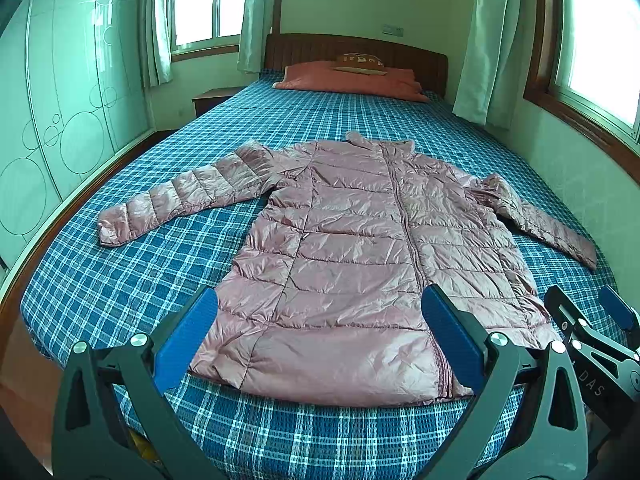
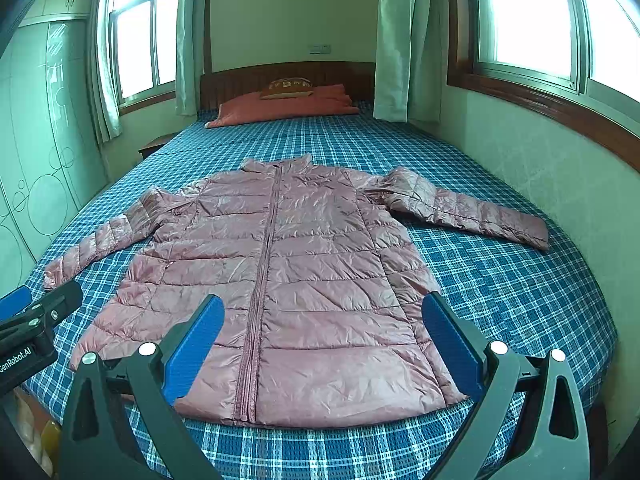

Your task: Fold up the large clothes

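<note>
A pink quilted puffer jacket (image 1: 352,256) lies flat and zipped, front up, on the blue plaid bed (image 1: 120,280), collar toward the headboard, both sleeves spread out. It also shows in the right wrist view (image 2: 288,280). My left gripper (image 1: 320,336) is open and empty, held above the hem's left half. My right gripper (image 2: 324,340) is open and empty, above the hem's right half. The right gripper also shows at the right edge of the left wrist view (image 1: 584,320). The left gripper also shows at the left edge of the right wrist view (image 2: 36,312).
An orange pillow (image 1: 348,80) with a small cushion lies at the wooden headboard. A wall with a window sill (image 2: 560,184) runs close along the bed's right side. A wardrobe (image 1: 52,120) and a nightstand (image 1: 212,100) stand on the left.
</note>
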`<state>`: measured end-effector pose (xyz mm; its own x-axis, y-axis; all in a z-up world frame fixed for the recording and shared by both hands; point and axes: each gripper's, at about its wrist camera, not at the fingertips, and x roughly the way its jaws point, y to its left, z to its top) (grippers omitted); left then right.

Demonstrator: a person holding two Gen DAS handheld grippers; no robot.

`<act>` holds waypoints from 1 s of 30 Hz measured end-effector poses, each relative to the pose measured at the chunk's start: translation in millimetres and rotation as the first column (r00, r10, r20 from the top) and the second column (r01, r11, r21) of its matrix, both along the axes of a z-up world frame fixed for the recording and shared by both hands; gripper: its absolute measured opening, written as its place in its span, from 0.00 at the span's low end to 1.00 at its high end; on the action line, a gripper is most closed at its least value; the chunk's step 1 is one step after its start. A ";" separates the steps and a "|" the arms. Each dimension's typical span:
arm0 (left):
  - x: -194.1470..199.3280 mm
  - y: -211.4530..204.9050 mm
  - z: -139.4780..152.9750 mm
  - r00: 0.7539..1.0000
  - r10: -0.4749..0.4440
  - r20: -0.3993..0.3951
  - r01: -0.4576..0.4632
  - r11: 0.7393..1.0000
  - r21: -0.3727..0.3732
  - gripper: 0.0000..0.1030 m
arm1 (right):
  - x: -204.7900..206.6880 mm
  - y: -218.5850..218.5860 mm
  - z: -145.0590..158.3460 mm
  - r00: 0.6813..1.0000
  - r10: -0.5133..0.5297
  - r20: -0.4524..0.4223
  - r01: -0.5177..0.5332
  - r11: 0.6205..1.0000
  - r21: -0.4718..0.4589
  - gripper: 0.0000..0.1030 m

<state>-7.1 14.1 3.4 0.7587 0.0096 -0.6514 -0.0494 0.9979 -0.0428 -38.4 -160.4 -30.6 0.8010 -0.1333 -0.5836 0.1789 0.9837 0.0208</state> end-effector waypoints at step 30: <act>0.6 4.1 -7.5 1.000 0.006 -0.023 -0.006 1.000 -0.006 0.98 | -0.4 2.6 -5.0 1.000 0.004 -0.008 -0.004 1.000 -0.008 0.95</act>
